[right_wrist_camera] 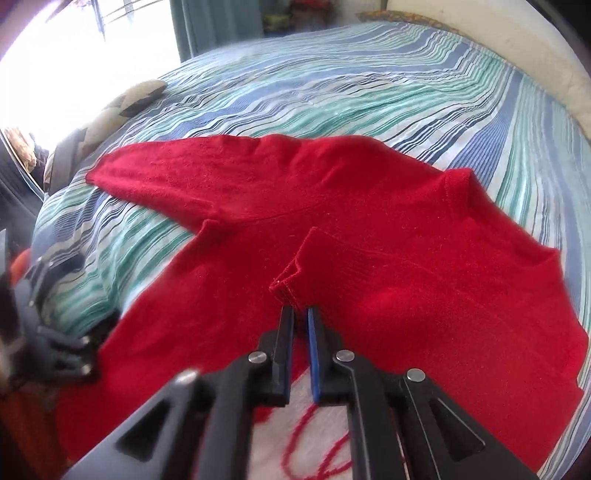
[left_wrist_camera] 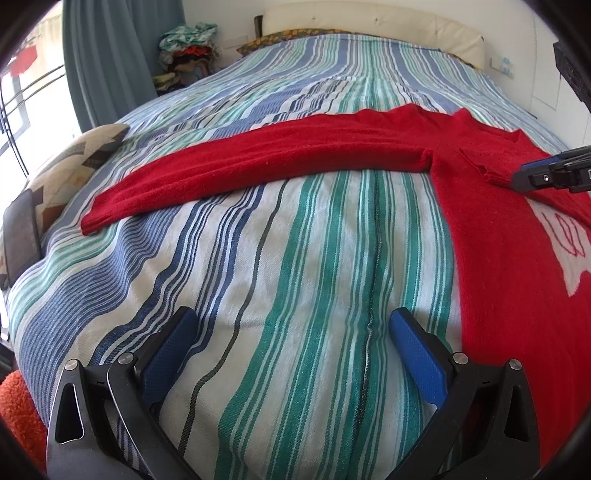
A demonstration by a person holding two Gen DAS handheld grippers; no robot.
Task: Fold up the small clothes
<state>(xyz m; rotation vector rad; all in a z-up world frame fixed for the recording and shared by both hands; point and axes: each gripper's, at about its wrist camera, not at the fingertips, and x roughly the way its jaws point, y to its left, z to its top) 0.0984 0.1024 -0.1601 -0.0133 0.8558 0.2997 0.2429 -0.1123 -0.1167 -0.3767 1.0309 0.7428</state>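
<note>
A red sweater (left_wrist_camera: 491, 229) with a white patch on its front lies on the striped bed. One sleeve (left_wrist_camera: 258, 166) stretches out flat to the left. The other sleeve (right_wrist_camera: 388, 273) is folded across the body. My right gripper (right_wrist_camera: 300, 308) is shut on that sleeve's cuff (right_wrist_camera: 286, 284) and holds it over the sweater's body; it also shows in the left wrist view (left_wrist_camera: 517, 179). My left gripper (left_wrist_camera: 291, 321) is open and empty above the bare bedspread, left of the sweater's body.
The striped bedspread (left_wrist_camera: 295, 258) covers the whole bed. A patterned cushion (left_wrist_camera: 74, 162) and a dark flat object (left_wrist_camera: 20, 236) lie at the left edge. A pile of clothes (left_wrist_camera: 188, 51) stands by the curtain. A cream headboard (left_wrist_camera: 369, 22) is at the far end.
</note>
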